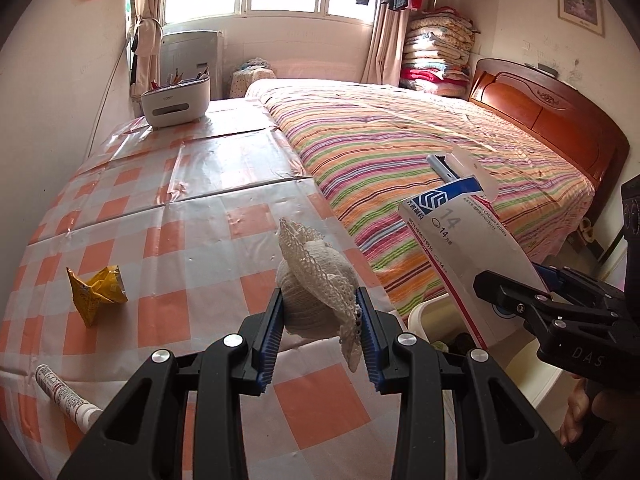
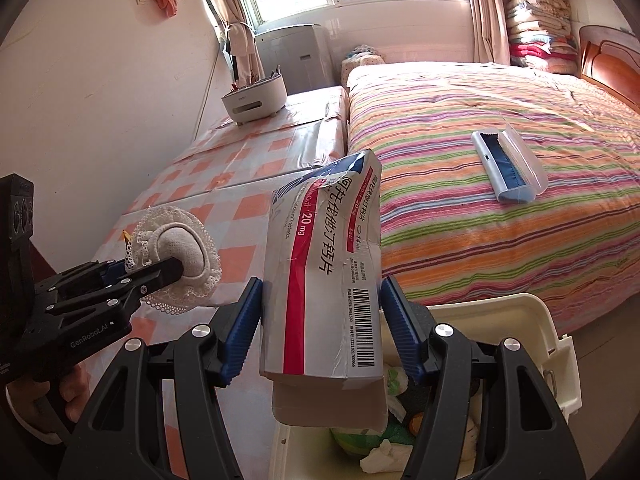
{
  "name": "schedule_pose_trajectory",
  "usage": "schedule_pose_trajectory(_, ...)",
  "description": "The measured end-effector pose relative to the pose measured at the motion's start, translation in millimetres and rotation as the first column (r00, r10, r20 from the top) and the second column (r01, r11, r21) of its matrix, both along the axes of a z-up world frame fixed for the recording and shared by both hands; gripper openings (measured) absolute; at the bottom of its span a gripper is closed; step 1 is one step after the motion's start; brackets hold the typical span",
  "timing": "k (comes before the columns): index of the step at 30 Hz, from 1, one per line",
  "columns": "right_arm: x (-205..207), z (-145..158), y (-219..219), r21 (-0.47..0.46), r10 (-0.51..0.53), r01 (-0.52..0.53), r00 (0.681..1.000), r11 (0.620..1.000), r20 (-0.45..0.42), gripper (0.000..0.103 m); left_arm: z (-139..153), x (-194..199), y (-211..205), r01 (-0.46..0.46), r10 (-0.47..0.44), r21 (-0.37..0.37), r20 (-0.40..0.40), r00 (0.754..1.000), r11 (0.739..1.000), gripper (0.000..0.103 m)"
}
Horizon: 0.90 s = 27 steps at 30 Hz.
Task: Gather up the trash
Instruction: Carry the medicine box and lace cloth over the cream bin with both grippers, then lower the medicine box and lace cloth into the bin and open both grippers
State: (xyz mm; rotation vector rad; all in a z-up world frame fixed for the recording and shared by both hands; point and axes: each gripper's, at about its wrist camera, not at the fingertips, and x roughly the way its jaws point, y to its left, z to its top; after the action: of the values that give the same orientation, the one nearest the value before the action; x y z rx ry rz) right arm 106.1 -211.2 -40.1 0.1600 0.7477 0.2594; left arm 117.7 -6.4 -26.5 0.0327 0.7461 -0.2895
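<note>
The medicine box [image 2: 324,280] is held between the blue pads of the right gripper [image 2: 320,324], which are closed on its 2 long sides. The box stands almost upright, a little crumpled, and its lower end hangs over the open white bin [image 2: 560,344]. Inside the bin lie crumpled tissues and some green and dark scraps. The near rim of the bin is just beside the edge of the bed [image 2: 500,208], and on the right side of the bin there is open floor.

The left gripper [image 1: 320,320] holds a pale cloth ball with a lace frill [image 1: 316,280]; its jaws are closed on the ball, 1 pad on each side. The ball is above the near right edge of the table, close to the bin, whose rim shows just to the right in the left wrist view. A hand shows under each gripper's handle.

On the checked orange and white tablecloth [image 1: 180,200] 2 pieces of trash remain: a crumpled yellow wrapper [image 1: 96,292] to the left, well apart from the ball, and a white tube [image 1: 66,398] at the near left edge. A white organiser with pens [image 1: 176,100] stands at the far end. The middle of the table is free. On the striped bed lies an open grey case [image 2: 508,168], well apart from the bin.
</note>
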Motion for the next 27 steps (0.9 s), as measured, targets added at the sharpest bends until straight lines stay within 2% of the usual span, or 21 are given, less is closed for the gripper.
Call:
schedule_pose_trajectory(12, -19, -7, -35, 0.022, -0.075, 0.075, 0.997, 0.997, -0.001, 0.060, 5, -23, -47, 0.108, -0.108, 0.005, 0.017, 0.994, 0.994, 0.034)
schedule_pose_trajectory(27, -35, -12, -64, -0.004, -0.183, 0.183, 0.983, 0.983, 0.015, 0.062, -6, -38, -93, 0.214, -0.214, -0.008, -0.020, 0.977, 0.977, 0.034)
